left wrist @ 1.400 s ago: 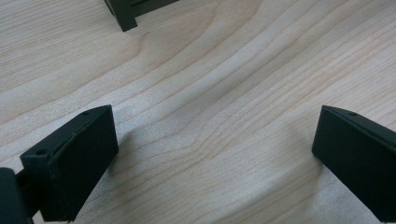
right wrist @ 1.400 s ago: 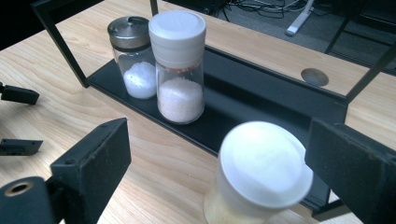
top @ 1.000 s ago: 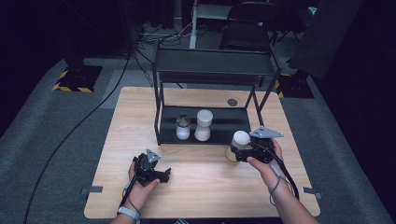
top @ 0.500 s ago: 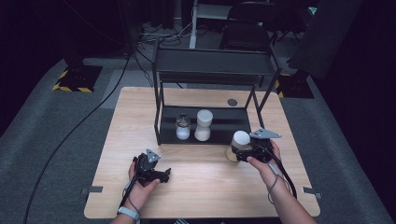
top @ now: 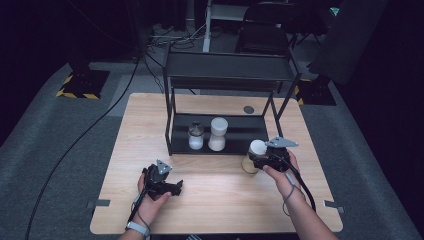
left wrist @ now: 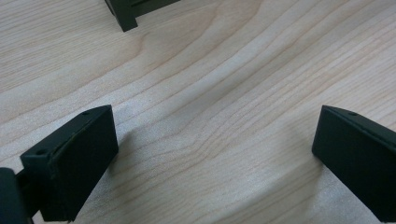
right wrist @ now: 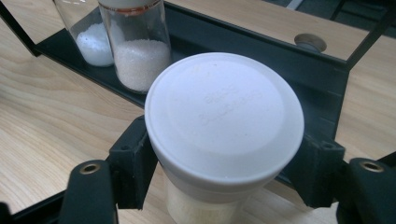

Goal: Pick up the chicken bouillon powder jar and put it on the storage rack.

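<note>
Where the room falls away into darkness, a pale wooden desk [top: 215, 200] stands on grey carpet, with yellow-and-black hazard tape [top: 75, 92] on the floor at the far left and cables trailing behind. A black two-tier metal rack [top: 227, 75] stands on the far half of the desk. On its lower shelf sit two jars close together: a short glass shaker [top: 195, 136] and a taller white-capped jar [top: 218, 133], both holding white grains.

The right tongs [top: 256, 161], held in the person's right hand [top: 280, 172], are closed around a white-lidded jar [top: 254, 156] just in front of the rack's right leg, near the desk's right side. The right gripper view shows what the high view cannot: both jaws press the jar under the rim of its white lid [right wrist: 224, 119], with faint embossed lettering on top, too faint to read.

The left tongs [top: 172, 187] rest low on the near left of the desk. In the left gripper view their jaws stand wide apart over bare wood grain, with a black rack foot [left wrist: 128, 14] at the top.
</note>
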